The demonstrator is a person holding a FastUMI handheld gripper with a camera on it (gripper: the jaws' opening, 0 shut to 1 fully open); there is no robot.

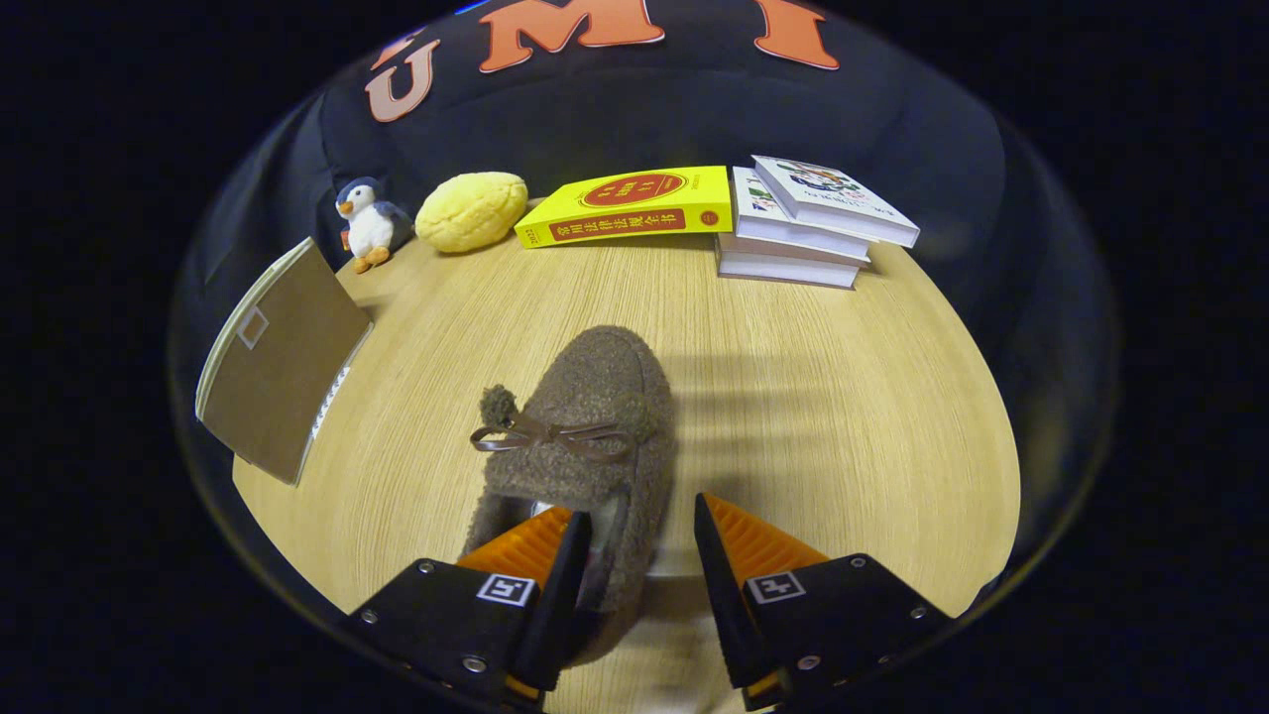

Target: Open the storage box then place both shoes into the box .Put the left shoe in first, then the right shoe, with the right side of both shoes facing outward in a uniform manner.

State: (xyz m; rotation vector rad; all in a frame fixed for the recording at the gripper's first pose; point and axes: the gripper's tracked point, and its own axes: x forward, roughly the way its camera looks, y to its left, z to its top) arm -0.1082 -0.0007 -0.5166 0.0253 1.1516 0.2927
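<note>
A brown fleecy shoe with a thin brown bow lies on the wooden table, its toe pointing away from me. My gripper is open and straddles the right wall of the shoe near the heel. One finger reaches into the shoe's opening, and the other finger stands outside it with a small gap to the fleece. To the left of the shoe, the storage box shows a brown panel with a pale rim, tilted; I cannot tell how far it is open.
Along the back of the table stand a small penguin plush, a yellow bun-shaped cushion, a yellow book and a stack of white books. Bare wood lies right of the shoe.
</note>
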